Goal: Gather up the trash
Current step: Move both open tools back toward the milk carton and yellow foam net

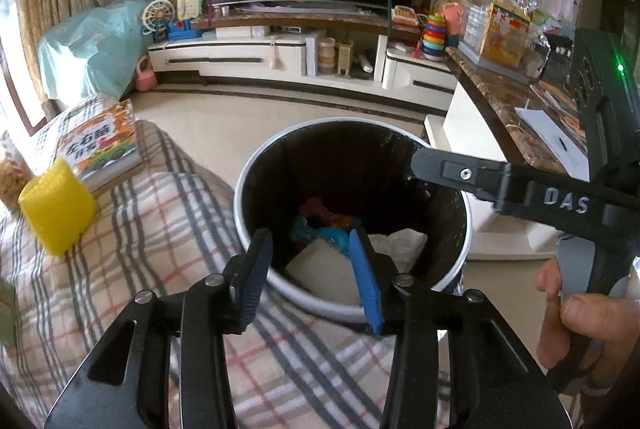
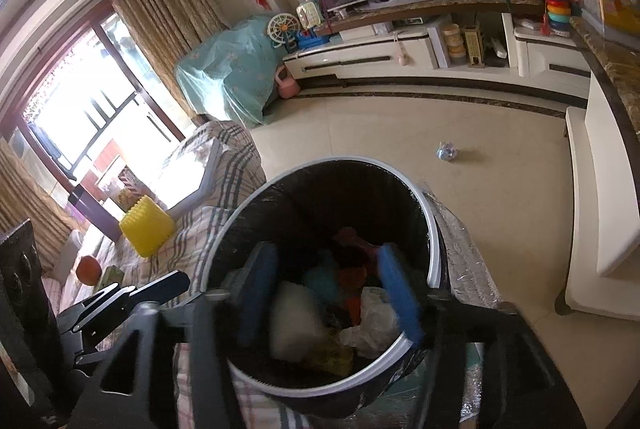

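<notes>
A round trash bin (image 1: 256, 165) with a white rim and black liner stands beside the sofa; it also shows in the right wrist view (image 2: 430, 217). Inside lie a white piece (image 1: 324, 269), blue and red wrappers (image 1: 320, 225) and crumpled white paper (image 2: 378, 321). My left gripper (image 1: 308, 273) is open and empty over the bin's near rim. My right gripper (image 2: 332, 293) is open and empty above the bin's mouth; it reaches in from the right in the left wrist view (image 1: 424, 157). A small crumpled scrap (image 2: 447, 151) lies on the floor beyond the bin.
A plaid-covered sofa (image 1: 152, 229) lies left of the bin, with a yellow block (image 1: 58, 207) and a book (image 1: 102, 145) on it. A marble-topped counter (image 1: 500, 101) stands to the right. A TV cabinet (image 1: 280, 61) runs along the far wall.
</notes>
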Available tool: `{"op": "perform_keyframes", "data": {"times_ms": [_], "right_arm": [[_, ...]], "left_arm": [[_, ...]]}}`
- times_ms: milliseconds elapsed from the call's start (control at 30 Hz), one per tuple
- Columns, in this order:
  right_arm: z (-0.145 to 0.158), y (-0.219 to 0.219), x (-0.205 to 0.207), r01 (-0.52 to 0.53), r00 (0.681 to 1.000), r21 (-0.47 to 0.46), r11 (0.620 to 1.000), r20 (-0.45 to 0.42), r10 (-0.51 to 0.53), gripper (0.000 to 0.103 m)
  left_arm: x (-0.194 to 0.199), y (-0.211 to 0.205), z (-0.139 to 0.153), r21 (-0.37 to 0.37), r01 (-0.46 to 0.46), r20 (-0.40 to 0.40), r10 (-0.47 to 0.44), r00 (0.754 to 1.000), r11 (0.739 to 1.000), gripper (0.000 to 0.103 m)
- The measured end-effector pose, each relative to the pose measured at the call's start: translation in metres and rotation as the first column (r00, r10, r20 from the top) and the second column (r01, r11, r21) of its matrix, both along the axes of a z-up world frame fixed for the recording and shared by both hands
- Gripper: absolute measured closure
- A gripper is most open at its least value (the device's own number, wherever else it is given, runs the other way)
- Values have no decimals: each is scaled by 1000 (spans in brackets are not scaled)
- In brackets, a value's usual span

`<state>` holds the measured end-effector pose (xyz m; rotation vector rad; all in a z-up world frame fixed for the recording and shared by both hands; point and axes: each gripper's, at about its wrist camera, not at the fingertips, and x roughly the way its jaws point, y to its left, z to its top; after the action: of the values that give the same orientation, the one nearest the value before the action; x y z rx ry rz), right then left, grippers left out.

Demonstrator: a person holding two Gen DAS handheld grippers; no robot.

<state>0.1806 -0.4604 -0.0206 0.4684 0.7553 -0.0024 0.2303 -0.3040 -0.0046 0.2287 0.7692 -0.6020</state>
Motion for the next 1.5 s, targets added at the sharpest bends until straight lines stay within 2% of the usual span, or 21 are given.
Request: {"op": "perform_keyframes", "data": {"times_ms": [133,333,667,933,1500], "right_arm": [[6,11,-12,0,1000,-9,1000,21,1,21],[12,35,-28,-19,998,-16,1000,57,20,12],[10,75,-49,-39,997,-7,999,70,40,4],[6,113,-57,-85,994,-75,994,62,90,3],[-8,186,-56,-225,972,-120,967,34,231,3]], "left_arm": [[-12,23,-1,-23,-45,1,45,999,999,43],[-27,65,-5,-40,-130,-1,130,992,991,30],[-47,129,-16,-81,-250,-36,248,968,965,25],[-61,170,-25,-85,-321,-53,317,947,943,23],[-75,246,-31,-111,-458,-64,454,889,882,21]]}}
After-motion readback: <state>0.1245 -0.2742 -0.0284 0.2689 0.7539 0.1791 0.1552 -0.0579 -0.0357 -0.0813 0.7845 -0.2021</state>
